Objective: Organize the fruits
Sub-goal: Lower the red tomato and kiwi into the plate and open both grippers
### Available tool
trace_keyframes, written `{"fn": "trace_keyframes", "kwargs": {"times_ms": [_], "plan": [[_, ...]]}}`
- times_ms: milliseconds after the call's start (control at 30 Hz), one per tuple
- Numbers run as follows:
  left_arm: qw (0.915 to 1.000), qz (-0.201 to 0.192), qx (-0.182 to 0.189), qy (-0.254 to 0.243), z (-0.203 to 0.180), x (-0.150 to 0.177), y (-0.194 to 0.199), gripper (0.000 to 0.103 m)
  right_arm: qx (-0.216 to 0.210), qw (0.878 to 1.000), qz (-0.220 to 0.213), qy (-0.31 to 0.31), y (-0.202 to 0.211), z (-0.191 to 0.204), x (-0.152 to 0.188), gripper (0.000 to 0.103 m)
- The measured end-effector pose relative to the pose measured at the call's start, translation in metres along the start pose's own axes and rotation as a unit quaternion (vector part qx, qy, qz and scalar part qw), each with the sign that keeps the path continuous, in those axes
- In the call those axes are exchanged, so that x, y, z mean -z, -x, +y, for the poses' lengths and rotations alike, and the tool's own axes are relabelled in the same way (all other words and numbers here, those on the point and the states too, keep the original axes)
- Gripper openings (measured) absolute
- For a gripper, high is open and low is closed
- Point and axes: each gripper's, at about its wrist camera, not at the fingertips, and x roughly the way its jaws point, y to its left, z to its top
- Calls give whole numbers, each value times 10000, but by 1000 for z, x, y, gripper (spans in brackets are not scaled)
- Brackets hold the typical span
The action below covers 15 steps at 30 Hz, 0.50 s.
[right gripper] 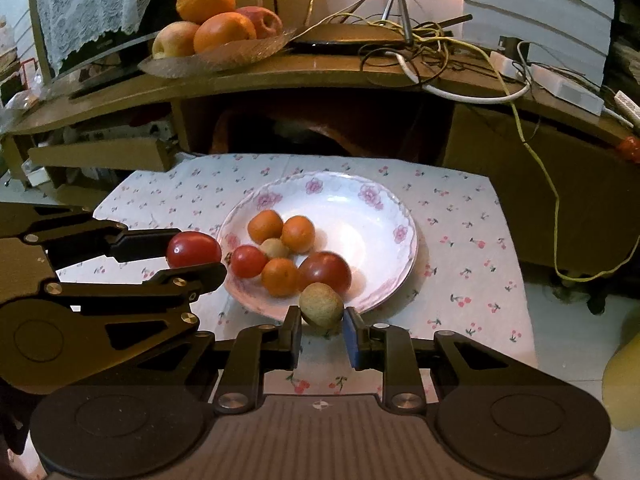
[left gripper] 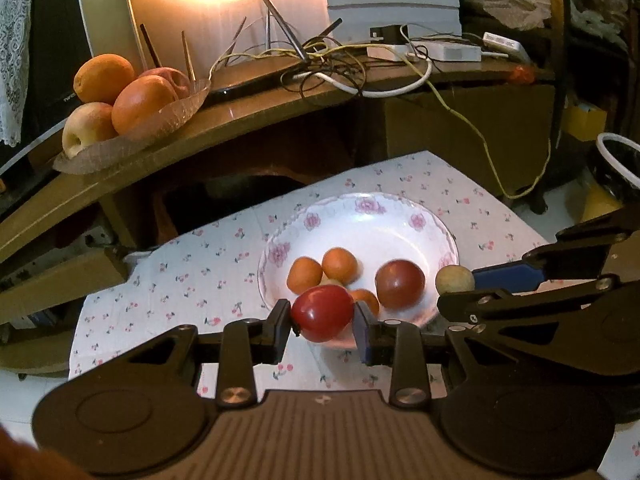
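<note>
A white floral bowl [left gripper: 400,216] [right gripper: 376,216] sits on a cherry-print cloth and holds several small oranges [right gripper: 265,225], a dark red tomato [right gripper: 325,272], a small red tomato [right gripper: 248,261] and a small kiwi [right gripper: 274,247]. My left gripper [left gripper: 322,316] is shut on a red tomato [left gripper: 322,313] at the bowl's near left rim; it also shows in the right wrist view [right gripper: 193,249]. My right gripper [right gripper: 322,332] is shut on a brownish-green kiwi [right gripper: 321,305] over the bowl's near rim; the kiwi also shows in the left wrist view [left gripper: 454,279].
A wooden desk [right gripper: 320,76] rises behind the cloth. It carries a glass dish of large oranges and apples [right gripper: 216,28], tangled cables [right gripper: 424,44], a power strip and a stack of white boards. A TV with a lace cover stands at the left.
</note>
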Motion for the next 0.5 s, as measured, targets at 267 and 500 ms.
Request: {"fn": "trace_keyframes", "kwargs": {"times_ms": [267, 500], "plan": [[9999, -36, -18, 103, 8, -18, -14, 38, 17, 9999, -85, -141, -10, -8, -17, 26], [9999, -6, 48, 166, 14, -34, -40, 38, 40, 9998, -117, -176, -28, -19, -35, 26]]}}
